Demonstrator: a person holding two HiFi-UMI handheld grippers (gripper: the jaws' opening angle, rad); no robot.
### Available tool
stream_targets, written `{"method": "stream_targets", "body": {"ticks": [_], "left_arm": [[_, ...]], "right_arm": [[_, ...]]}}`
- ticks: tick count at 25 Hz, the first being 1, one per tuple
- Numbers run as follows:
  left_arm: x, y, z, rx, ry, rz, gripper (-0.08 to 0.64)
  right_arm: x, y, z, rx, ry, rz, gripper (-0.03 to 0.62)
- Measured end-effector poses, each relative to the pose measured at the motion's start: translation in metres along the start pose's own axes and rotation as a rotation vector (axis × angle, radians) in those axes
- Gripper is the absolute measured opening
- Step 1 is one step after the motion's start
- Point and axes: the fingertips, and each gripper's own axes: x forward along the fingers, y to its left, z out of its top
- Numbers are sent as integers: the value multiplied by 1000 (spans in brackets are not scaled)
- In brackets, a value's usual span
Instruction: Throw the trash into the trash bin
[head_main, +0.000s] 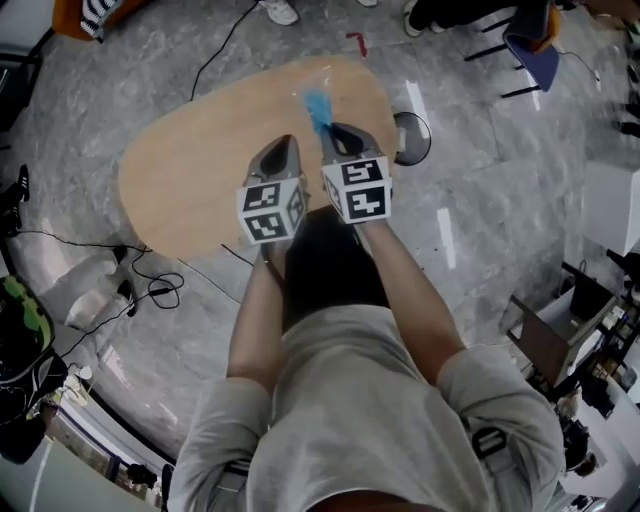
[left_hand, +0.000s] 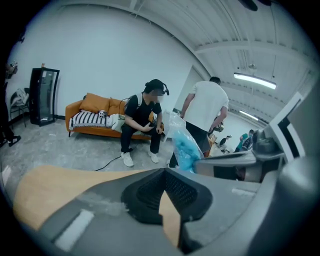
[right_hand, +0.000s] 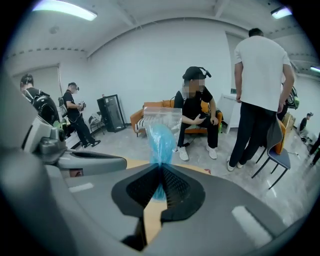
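we've got the right gripper (right_hand: 161, 169) pinched on the neck of the trash, a clear plastic bag (right_hand: 161, 137) w/ blue stuff inside. jaws are nearly together w/ only thin film btwn the pads, so the blue lump pokes out past the tips, clear of the pads. in the head view the bag sits just above centre of the frame, over the far end of the wooden table (head_main: 190, 180), and looks lifted off it. holding by the neck makes sense: nothing spills, and it should drop clean once the jaws part.

left gripper (left_hand: 164, 171) is fully closed on nothing; only tabletop shows thru the gap at its tips. it sits just beside the right one, to its left in the head view, prob. parked out of the way since one grip is enough for sthg this light.

round dark thing (head_main: 412, 138) on the floor just off the table's right edge could be the bin, can't tell. bag isn't in any bin yet, so we judge the carry is the step in hand.
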Motion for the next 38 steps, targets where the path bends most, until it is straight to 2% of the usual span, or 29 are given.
{"method": "stream_targets", "body": {"ticks": [4, 8, 13, 20, 27, 32, 38], "left_arm": [[15, -13, -8, 8, 16, -45, 17], [22, -51, -10, 35, 24, -103, 17], [34, -92, -21, 52, 44, -142, 17], [82, -149, -37, 91, 79, -146, 17], [135, -203, -53, 77, 125, -126, 17], [179, -249, -80, 75, 184, -146, 17], [223, -282, -124, 73, 260, -169, 17]], "right_arm": [[-12, -18, -14, 14, 9, -54, 21], [-37, -44, -24, 52, 9, -109, 21], [-64, -72, -38, 83, -11, -134, 21], [-74, -140, -60, 116, -11, -133, 21], [-77, -213, -77, 147, 15, -112, 21], [-86, -278, -113, 194, 59, -141, 21], [-77, -328, -173, 261, 133, -151, 21]]}}
